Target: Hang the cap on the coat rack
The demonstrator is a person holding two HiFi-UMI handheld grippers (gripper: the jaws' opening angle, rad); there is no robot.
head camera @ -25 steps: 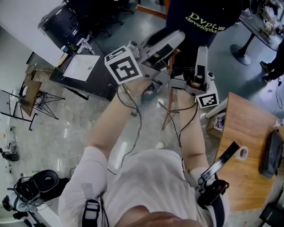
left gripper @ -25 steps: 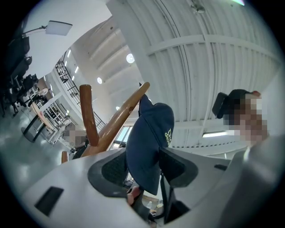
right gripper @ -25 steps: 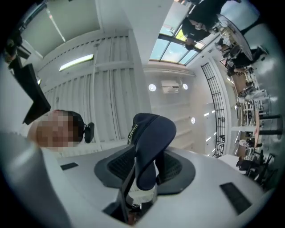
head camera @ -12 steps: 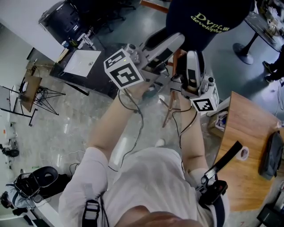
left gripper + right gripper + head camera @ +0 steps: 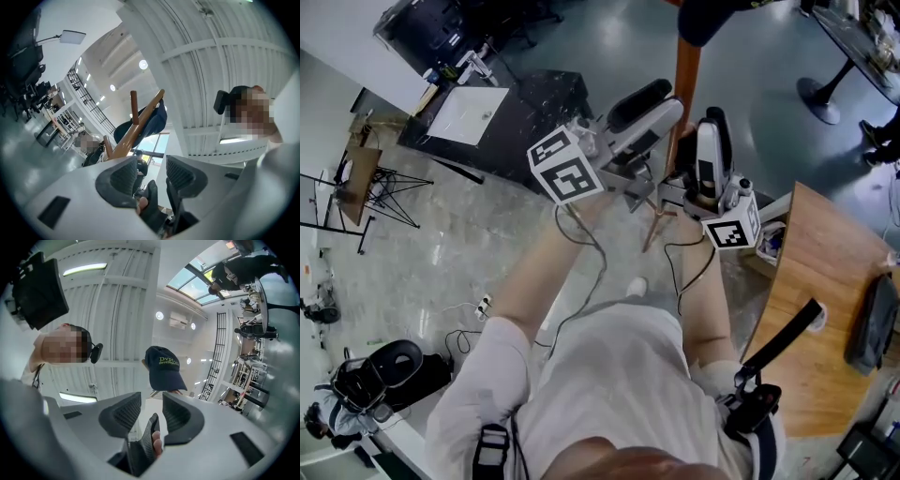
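The left gripper (image 5: 151, 165) has its jaws apart and closing, with nothing between the ribbed dark pads. The right gripper (image 5: 151, 407) also stands open and empty. Both have smooth pale-grey shells, and each carries a white cube with black square markers.

Ahead of and above both tools, well clear of their tips, the cap (image 5: 164, 371) hangs on the coat rack (image 5: 137, 127). It is dark navy cloth with yellow-green lettering on the front. From the left gripper it shows draped against a slanted wooden arm, beside a short upright peg.

The rack is round, varnished, reddish-brown wood. In the head view its pole (image 5: 687, 67) rises just beyond the grippers' tips, and its splayed legs show below and between the two tools.

To the right of the right gripper lies a wooden table (image 5: 820, 281) with a curved edge, and a flat black case (image 5: 872, 323) lies on it. Far to the left of the left gripper a white sheet (image 5: 469, 114) rests on a dark bench. The floor (image 5: 459, 253) under the tools is glossy, mottled grey.
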